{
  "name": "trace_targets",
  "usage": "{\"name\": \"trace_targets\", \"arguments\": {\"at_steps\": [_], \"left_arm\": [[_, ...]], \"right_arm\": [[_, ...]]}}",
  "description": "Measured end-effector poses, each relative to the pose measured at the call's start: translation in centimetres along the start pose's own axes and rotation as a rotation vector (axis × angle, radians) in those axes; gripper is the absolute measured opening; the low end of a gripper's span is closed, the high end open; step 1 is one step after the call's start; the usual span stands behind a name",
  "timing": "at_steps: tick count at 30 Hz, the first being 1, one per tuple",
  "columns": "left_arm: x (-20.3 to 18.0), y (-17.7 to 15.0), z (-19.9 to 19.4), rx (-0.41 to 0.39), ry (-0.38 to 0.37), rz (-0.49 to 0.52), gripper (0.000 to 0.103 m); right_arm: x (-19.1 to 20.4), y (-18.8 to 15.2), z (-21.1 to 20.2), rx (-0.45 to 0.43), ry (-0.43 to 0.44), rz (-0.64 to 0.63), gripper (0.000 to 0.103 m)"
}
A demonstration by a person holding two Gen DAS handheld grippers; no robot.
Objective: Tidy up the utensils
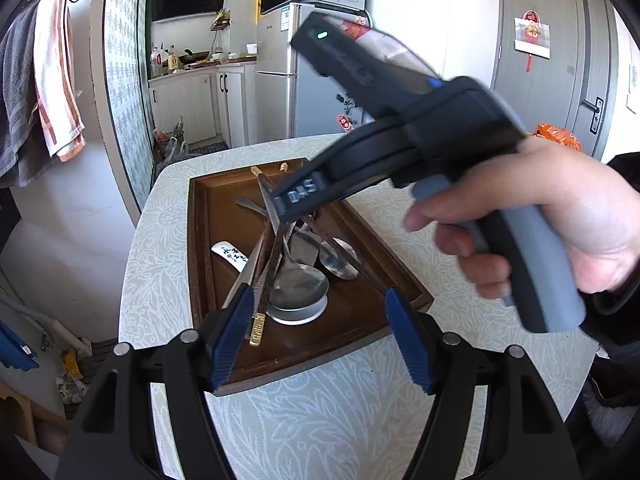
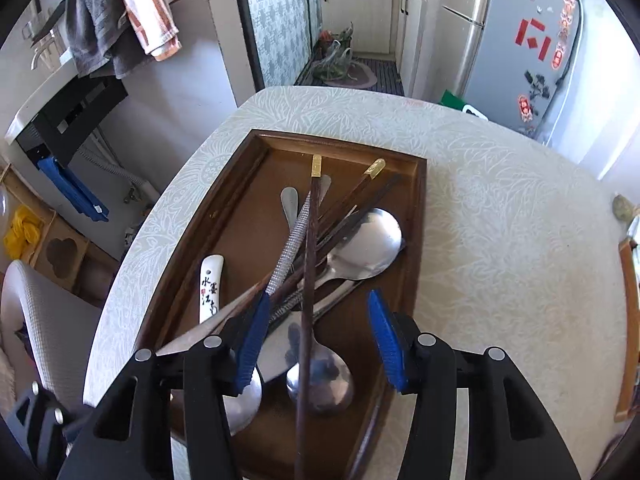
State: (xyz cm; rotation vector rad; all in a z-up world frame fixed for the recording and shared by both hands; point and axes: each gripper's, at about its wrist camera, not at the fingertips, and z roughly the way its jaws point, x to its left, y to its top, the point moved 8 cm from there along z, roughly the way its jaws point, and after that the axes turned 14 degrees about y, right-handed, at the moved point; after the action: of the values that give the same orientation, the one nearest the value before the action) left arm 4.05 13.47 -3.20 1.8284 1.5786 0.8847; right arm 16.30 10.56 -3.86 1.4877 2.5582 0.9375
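Observation:
A brown wooden tray (image 2: 418,240) holds a heap of utensils: steel spoons (image 2: 368,240), dark chopsticks with gold ends (image 2: 314,216), a silver textured chopstick (image 2: 292,240) and a white ceramic spoon handle (image 2: 210,288) with black characters. My right gripper (image 2: 320,342) stands open over the tray's near end. One dark chopstick passes between its blue pads, which do not touch it. In the left wrist view my left gripper (image 1: 320,340) is open above the tray (image 1: 198,240). A gold chopstick end (image 1: 258,328) lies just by its left pad. A hand (image 1: 560,220) holds the right gripper over the heap.
The tray sits on a round table with a pale leaf-patterned cloth (image 2: 500,220). A white chair (image 2: 40,320) stands at the table's left. Beyond the table are a steel fridge (image 2: 520,40), hanging towels (image 2: 120,12) and kitchen cabinets. An orange bag (image 1: 560,136) lies at the far right.

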Motion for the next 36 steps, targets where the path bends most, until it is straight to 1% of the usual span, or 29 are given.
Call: {"name": "trace_targets", "arguments": {"at_steps": [4,7,9,11,12,13,15,16,18,20,22,26,28,29,31,33,36], "left_arm": [[0.0,-0.3,0.3,0.005,0.008,-0.017,0.074],[-0.3,-0.2,0.4,-0.001,0.018,-0.046,0.078],[-0.8,-0.1,0.2,-0.008,0.024,-0.058,0.079],[-1.6,0.2,0.2,-0.017,0.036,-0.053,0.081],[-2.1,0.3,0.2,-0.024,0.042,-0.048,0.082],[-2.8,0.4,0.2,-0.032,0.045,-0.042,0.084],[-4.3,0.7,0.2,-0.045,0.046,-0.034,0.085],[-4.8,0.8,0.3,-0.048,0.049,-0.037,0.088],[-6.1,1.0,0.6,-0.059,0.043,-0.057,0.09],[-7.0,1.3,1.0,-0.073,0.045,-0.072,0.091],[-7.7,1.8,1.2,-0.106,0.063,-0.083,0.091],[-8.3,2.4,1.6,-0.13,0.094,-0.122,0.092],[-7.9,2.8,1.1,-0.16,0.112,-0.154,0.094],[-7.9,2.9,1.0,-0.155,0.126,-0.158,0.094],[-7.8,3.0,0.7,-0.164,0.162,-0.14,0.095],[-7.4,3.3,0.3,-0.181,0.216,-0.12,0.095],[-6.8,3.5,-0.1,-0.204,0.264,-0.112,0.095]], "right_arm": [[-0.4,-1.8,-2.2,-0.023,-0.014,-0.102,0.056],[-0.9,-3.7,-3.7,-0.045,-0.016,-0.163,0.063],[-1.5,-5.2,-4.8,-0.062,0.004,-0.191,0.063],[-2.3,-6.3,-5.8,-0.088,-0.001,-0.22,0.071],[-2.9,-6.7,-6.5,-0.113,-0.011,-0.231,0.073],[-3.6,-7.2,-7.2,-0.141,-0.016,-0.244,0.077],[-4.9,-8.0,-8.1,-0.173,-0.027,-0.241,0.079],[-5.7,-8.4,-8.5,-0.186,-0.008,-0.239,0.08],[-6.9,-9.1,-8.8,-0.193,-0.001,-0.232,0.081],[-8.0,-10.0,-9.2,-0.205,0.014,-0.237,0.084],[-9.1,-10.8,-9.6,-0.236,-0.012,-0.246,0.084],[-10.1,-11.7,-11.1,-0.33,0.032,-0.247,0.085],[-9.9,-11.9,-11.5,-0.366,0.069,-0.262,0.085],[-9.9,-12.0,-11.8,-0.384,0.071,-0.271,0.085],[-9.4,-11.9,-12.2,-0.405,0.077,-0.299,0.086],[-9.0,-11.8,-12.4,-0.422,0.066,-0.326,0.086],[-8.8,-12.0,-12.6,-0.443,0.107,-0.336,0.089]]}}
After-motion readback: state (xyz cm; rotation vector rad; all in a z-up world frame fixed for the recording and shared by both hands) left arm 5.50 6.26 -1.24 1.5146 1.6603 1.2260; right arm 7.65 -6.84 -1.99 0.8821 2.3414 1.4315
